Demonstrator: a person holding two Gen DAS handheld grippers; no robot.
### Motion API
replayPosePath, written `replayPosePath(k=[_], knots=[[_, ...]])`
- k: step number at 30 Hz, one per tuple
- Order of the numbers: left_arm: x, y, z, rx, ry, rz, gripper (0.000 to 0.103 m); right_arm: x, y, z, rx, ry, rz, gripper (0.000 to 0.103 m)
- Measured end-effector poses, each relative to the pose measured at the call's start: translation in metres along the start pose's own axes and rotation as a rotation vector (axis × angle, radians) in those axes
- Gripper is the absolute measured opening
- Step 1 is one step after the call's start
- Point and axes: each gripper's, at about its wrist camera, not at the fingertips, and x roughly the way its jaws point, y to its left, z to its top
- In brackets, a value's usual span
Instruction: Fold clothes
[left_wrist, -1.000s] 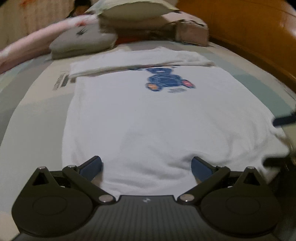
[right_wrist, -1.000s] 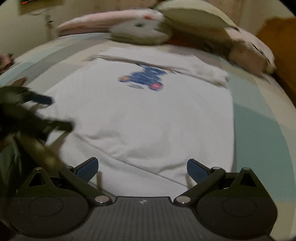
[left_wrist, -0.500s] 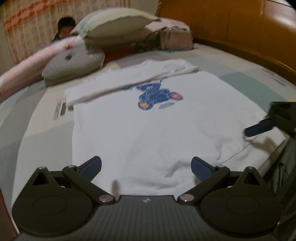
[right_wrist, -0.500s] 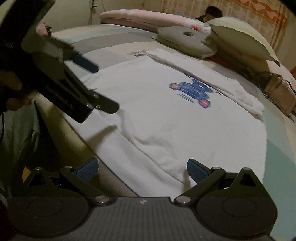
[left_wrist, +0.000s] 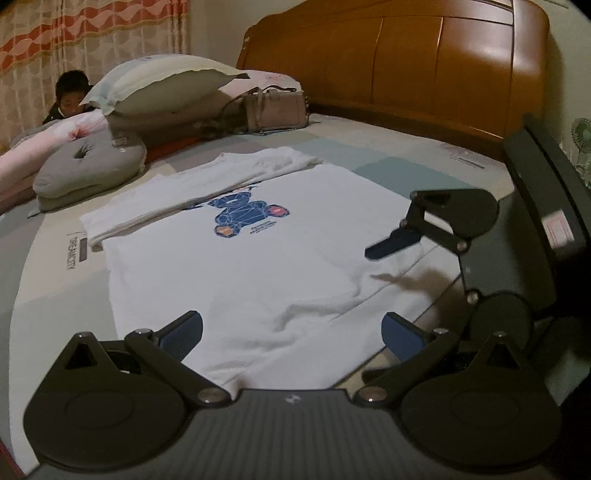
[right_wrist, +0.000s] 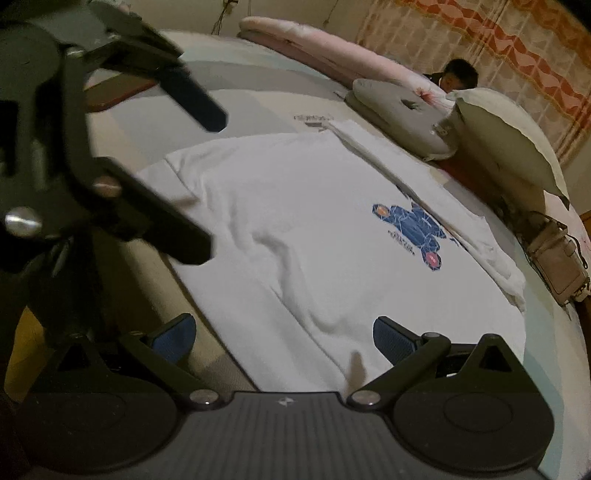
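Shirt (left_wrist: 236, 258) fills mid-frame, flat on the bed (left_wrist: 388, 170) with its far part already folded over; it looks light, soft and limp, best pinched at the near hem corners. Left gripper (left_wrist: 291, 332) and right gripper (right_wrist: 282, 334) both hover at the frame's bottom, fingers spread wide and empty, pointing low across the hem.

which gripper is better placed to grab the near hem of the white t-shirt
Left. The left gripper is open with the white t-shirt hem between its fingers; the right gripper straddles the hem corner, angled across.
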Motion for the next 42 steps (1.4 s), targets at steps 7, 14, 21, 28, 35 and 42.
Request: replayPosePath(k=[7,14,21,28,35,42], knots=[[0.011,-0.013,-0.006,0.089,0.054,0.026,0.102,0.0,-0.011,0.0,0.035,0.0,-0.092,0.103],[0.042,-0.037,-0.014,0.367,0.114,0.162,0.103,-0.007,-0.025,-0.004,0.092,-0.01,-0.112,0.103],[0.047,-0.043,-0.011,0.494,0.082,0.134,0.102,-0.01,-0.032,-0.006,0.114,-0.013,-0.096,0.103],[0.055,-0.058,-0.007,0.742,0.043,0.105,0.103,-0.012,-0.039,-0.008,0.173,-0.02,-0.068,0.103],[0.051,-0.044,-0.011,0.784,0.039,0.2,0.103,-0.026,-0.046,-0.017,0.18,-0.038,-0.039,0.103],[0.038,-0.027,-0.001,0.663,0.019,0.222,0.103,-0.005,-0.02,-0.007,0.103,-0.042,-0.003,0.103]])
